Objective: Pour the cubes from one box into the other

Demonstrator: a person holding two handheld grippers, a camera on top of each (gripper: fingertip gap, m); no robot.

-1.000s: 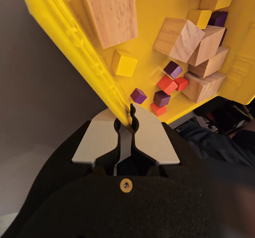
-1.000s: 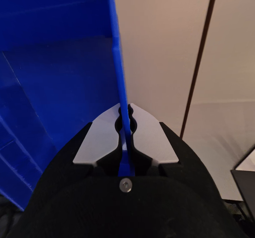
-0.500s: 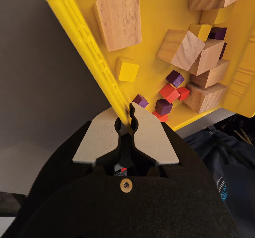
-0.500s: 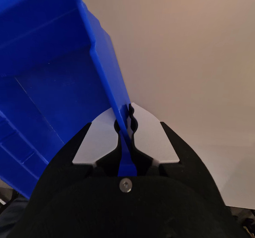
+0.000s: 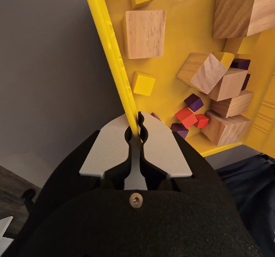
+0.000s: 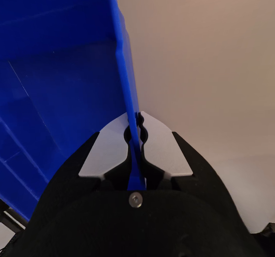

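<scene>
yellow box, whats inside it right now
The yellow box holds plain wooden cubes, smaller yellow cubes, red cubes and purple cubes. The left gripper's fingers partly hide two more purple ones.

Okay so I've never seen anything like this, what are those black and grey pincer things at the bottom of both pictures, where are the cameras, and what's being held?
Those pincers are two hand-held grippers; a person carries one in each hand. Each has a wide-angle camera looking forward along its two fingers, so each picture shows its own gripper at the bottom.

In the left view, the left gripper is shut on the side wall of a yellow box. Inside lie wooden cubes and smaller yellow, red and purple ones.

In the right view, the right gripper is shut on the wall of a blue box, which looks empty where visible. Both boxes seem held up; no table is clearly seen under them.
</scene>
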